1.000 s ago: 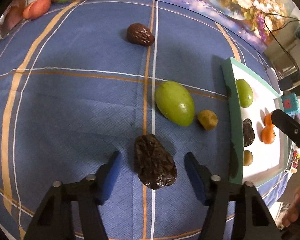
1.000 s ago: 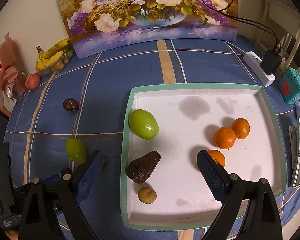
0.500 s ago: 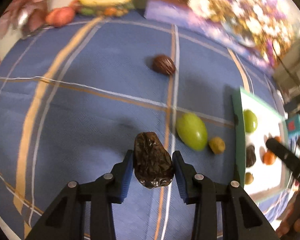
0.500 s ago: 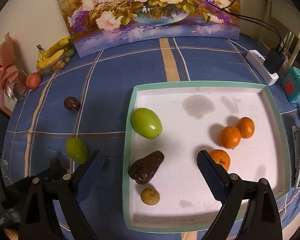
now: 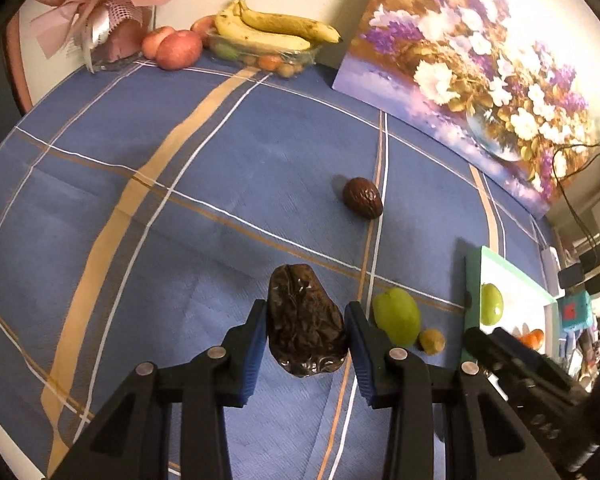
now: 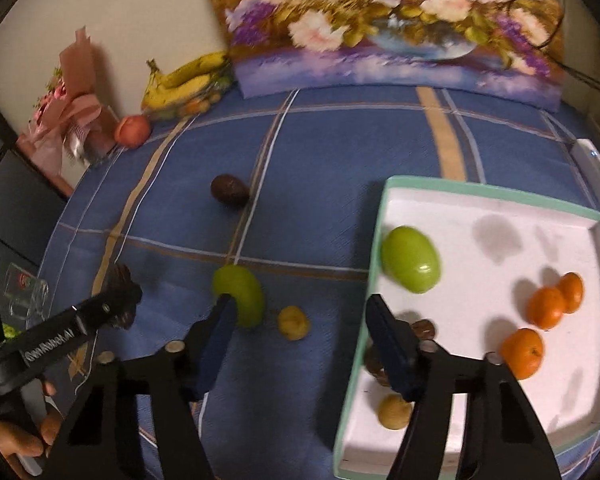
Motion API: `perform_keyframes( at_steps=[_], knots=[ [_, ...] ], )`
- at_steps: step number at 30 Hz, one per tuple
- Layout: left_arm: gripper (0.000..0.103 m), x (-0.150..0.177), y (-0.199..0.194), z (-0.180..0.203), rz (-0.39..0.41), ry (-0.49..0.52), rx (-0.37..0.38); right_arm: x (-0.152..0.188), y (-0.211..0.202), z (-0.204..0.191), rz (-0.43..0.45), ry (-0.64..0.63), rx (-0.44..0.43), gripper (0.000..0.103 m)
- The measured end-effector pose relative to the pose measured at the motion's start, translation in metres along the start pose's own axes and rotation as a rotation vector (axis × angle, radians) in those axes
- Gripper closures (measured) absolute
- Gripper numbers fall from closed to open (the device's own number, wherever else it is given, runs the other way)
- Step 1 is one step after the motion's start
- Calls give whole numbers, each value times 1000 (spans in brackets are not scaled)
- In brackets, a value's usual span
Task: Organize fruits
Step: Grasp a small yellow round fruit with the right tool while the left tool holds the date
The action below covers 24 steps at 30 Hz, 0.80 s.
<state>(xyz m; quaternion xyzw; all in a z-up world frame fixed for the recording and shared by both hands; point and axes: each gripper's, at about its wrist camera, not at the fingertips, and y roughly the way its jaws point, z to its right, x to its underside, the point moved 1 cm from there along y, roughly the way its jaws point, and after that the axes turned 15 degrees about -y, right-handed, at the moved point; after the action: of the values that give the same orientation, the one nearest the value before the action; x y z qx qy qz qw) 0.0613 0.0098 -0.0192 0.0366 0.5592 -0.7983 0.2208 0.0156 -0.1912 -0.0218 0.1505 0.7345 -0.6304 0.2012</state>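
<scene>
My left gripper [image 5: 306,340] is shut on a dark wrinkled fruit [image 5: 305,320] and holds it above the blue cloth; it also shows in the right wrist view [image 6: 120,296]. My right gripper [image 6: 300,340] is open and empty, over the tray's left rim. On the cloth lie a green fruit [image 6: 240,294], a small yellow fruit [image 6: 293,322] and a brown fruit [image 6: 229,191]. The white tray [image 6: 496,196] holds a green fruit [image 6: 410,265], three oranges [image 6: 546,307], a dark fruit [image 6: 422,329] and a small yellow fruit [image 6: 394,411].
Bananas [image 5: 272,30], apples [image 5: 178,49] and a pink bouquet [image 5: 100,20] stand at the table's far edge. A flower painting [image 5: 480,76] leans on the wall. A power strip [image 6: 592,160] lies beyond the tray. A glass [image 6: 24,296] stands at the left.
My left gripper closed on the dark wrinkled fruit and lifted it off the cloth. My right gripper moved left, from over the tray to over its left rim.
</scene>
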Motion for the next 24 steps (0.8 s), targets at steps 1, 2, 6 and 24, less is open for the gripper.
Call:
perform_keyframes(
  at_steps=[1,2,6,24],
  knots=[
    [62,0,0,0,0,-2,1,0,4,-2,-9,-2,-9,43],
    [62,-1,1,0,-1,-5,3,0,7,-3,-17,-6,-14,48],
    [62,-1,2,0,-6,-10,4,1,23,-7,-61,-24,-28,59],
    [62,-1,6,-5,-26,-23,8,2,57,-4,-145,-36,-9,77]
  ],
)
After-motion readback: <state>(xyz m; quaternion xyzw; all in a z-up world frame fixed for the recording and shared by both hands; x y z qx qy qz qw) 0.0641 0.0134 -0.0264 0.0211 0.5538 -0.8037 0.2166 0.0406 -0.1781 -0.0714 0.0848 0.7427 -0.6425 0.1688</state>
